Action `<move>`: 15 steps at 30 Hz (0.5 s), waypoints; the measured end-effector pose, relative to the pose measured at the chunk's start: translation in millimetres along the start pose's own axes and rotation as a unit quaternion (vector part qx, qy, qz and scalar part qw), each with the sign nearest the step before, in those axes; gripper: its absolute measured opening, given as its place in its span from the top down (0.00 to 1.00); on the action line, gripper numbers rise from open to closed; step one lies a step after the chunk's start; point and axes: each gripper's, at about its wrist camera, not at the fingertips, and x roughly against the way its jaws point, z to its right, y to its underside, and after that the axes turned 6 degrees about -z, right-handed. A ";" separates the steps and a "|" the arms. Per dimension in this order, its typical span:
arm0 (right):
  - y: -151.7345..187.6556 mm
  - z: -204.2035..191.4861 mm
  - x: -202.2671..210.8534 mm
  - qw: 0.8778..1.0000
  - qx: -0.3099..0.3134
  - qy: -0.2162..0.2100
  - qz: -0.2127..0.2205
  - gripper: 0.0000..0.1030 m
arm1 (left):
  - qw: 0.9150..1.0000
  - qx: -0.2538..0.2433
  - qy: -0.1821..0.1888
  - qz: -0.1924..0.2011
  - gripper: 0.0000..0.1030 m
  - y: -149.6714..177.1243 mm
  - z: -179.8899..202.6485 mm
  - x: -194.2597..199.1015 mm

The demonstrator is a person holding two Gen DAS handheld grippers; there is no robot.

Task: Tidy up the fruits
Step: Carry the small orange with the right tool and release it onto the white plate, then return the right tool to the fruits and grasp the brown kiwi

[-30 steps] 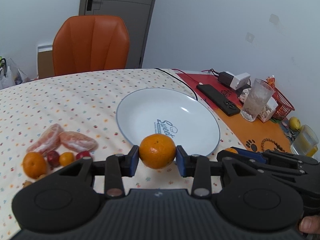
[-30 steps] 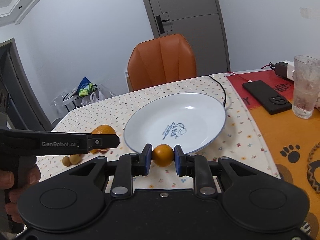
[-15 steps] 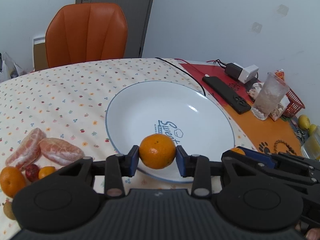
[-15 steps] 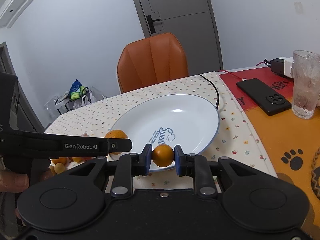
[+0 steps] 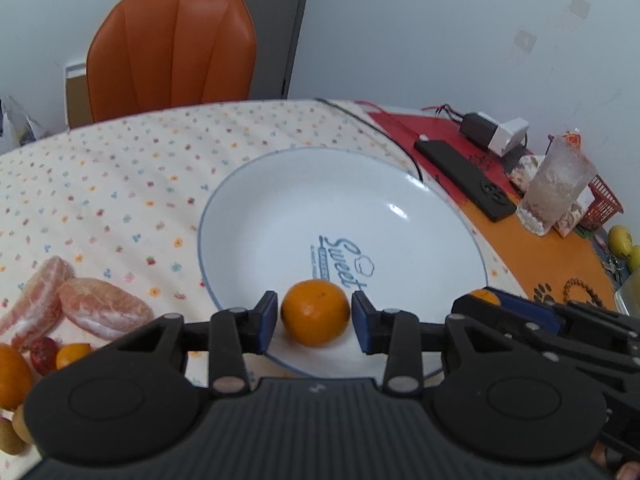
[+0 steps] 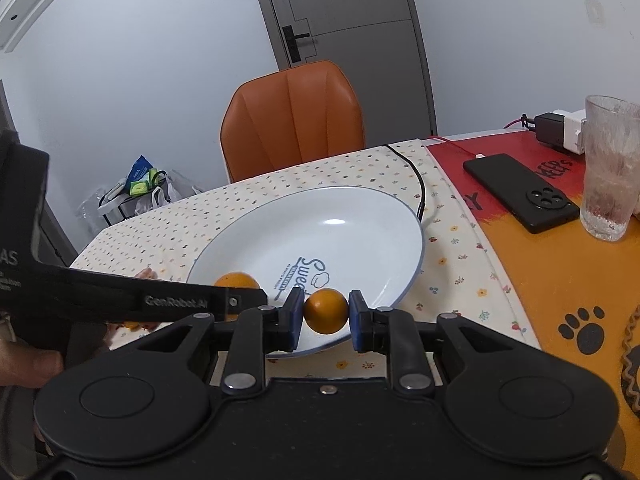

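Note:
A white plate (image 5: pixel 280 200) marked "Sweet" lies on the dotted tablecloth; it also shows in the right wrist view (image 6: pixel 360 220). An orange (image 5: pixel 315 312) rests on the plate's near edge between the pads of my left gripper (image 5: pixel 315 322), which stands open with small gaps either side. My right gripper (image 6: pixel 323 314) is shut on a smaller orange (image 6: pixel 326 310), held above the plate's near rim. Peeled citrus segments (image 5: pixel 100 312), another orange (image 5: pixel 12 376) and small fruits (image 5: pixel 60 354) lie left of the plate.
An orange chair (image 5: pixel 172 52) stands behind the table. A black phone (image 6: pixel 520 192), a glass (image 6: pixel 610 168), a charger (image 6: pixel 560 126) and a black cable (image 6: pixel 416 176) are to the right. A red basket (image 5: pixel 604 204) and lemons (image 5: pixel 620 240) sit at the far right.
My left gripper moved forward over the plate, lowered the orange onto its near edge and opened. My right gripper came closer to the plate with its small orange still held.

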 end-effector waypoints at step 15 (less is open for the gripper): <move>-2.0 -9.6 18.4 1.000 -0.016 0.008 0.022 0.60 | 0.998 0.021 -0.006 0.061 0.25 13.5 -20.9 66.5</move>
